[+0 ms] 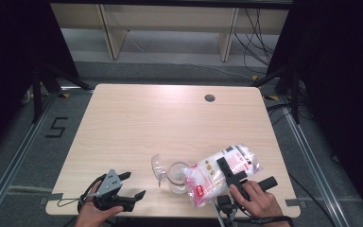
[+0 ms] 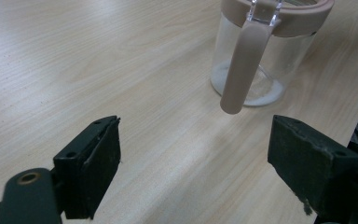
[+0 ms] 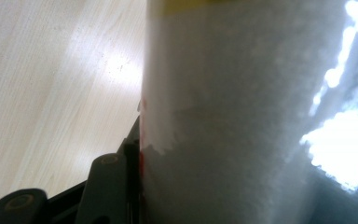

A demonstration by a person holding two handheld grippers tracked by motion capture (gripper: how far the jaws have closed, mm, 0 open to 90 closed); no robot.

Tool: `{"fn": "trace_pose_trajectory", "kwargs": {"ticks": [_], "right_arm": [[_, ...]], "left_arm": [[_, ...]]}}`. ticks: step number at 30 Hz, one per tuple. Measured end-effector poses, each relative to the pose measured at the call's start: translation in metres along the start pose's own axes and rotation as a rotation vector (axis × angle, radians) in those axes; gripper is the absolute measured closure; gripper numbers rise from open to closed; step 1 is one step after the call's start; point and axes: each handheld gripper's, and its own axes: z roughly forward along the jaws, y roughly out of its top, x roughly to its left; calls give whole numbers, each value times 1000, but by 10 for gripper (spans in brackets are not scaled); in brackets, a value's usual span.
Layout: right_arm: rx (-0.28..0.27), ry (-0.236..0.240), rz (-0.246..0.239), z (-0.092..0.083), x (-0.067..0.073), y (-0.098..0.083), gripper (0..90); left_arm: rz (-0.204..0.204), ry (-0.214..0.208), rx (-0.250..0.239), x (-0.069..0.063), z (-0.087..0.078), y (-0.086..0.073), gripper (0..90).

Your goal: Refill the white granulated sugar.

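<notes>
The right gripper, at the near right edge of the table, pinches a plastic bag of white powder across its middle, its jaws clamped on the bulging sides; in the right gripper view the bag presses flat against the one jaw in sight. The left gripper, at the near left, has its jaws spread wide with nothing between them, pointing toward the jar. The bag lies tilted with its lower, red-labelled end over the jar's mouth, so the step looks like pouring powder into the jar. To do it well, I judge the bag's opening should sit squarely over the mouth and tip gently, while the free gripper steadies the jar by its wall or handle. The jar is clear with a pinkish-beige rim and hanging handle, its clear lid flipped open to the left, and a thin layer of white powder on its bottom.
</notes>
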Motion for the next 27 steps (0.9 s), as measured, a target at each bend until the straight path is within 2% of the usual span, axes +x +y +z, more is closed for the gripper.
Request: {"fn": "trace_pose_trajectory", "kwargs": {"ticks": [5, 6, 7, 10, 11, 13, 14, 15, 16, 17, 20, 22, 27], "right_arm": [[8, 5, 6, -1, 0, 1, 519], [12, 8, 22, -2, 1, 1, 519], [7, 6, -9, -1, -1, 1, 519], [18, 13, 0, -2, 0, 2, 520], [20, 10, -2, -2, 0, 2, 520], [14, 1, -32, -1, -2, 3, 520], [14, 2, -30, -1, -3, 3, 520], [10, 0, -32, -1, -3, 3, 520], [23, 10, -5, -2, -1, 3, 521], [23, 7, -2, -2, -2, 3, 521], [8, -1, -33, -1, -6, 4, 522], [7, -5, -21, -2, -6, 4, 522], [7, -1, -30, -1, -5, 3, 523]], "left_arm": [[-1, 3, 0, 1, -1, 0, 166], [-2, 2, 0, 1, -1, 0, 166], [-4, -2, 3, 0, -1, 0, 166], [17, -1, 6, 1, -1, 1, 166], [-1, 5, 4, 0, -2, 1, 166], [16, 14, 5, 2, -3, 1, 166], [22, 12, 5, 3, -3, 1, 166], [-6, 14, 1, 1, -2, 1, 166], [7, 13, 4, 2, -3, 1, 166], [6, 16, 7, 1, -3, 1, 166], [1, 7, 4, 0, -2, 1, 166], [13, 7, -2, 0, -2, 1, 166], [1, 5, 2, 0, -2, 1, 166]]}}
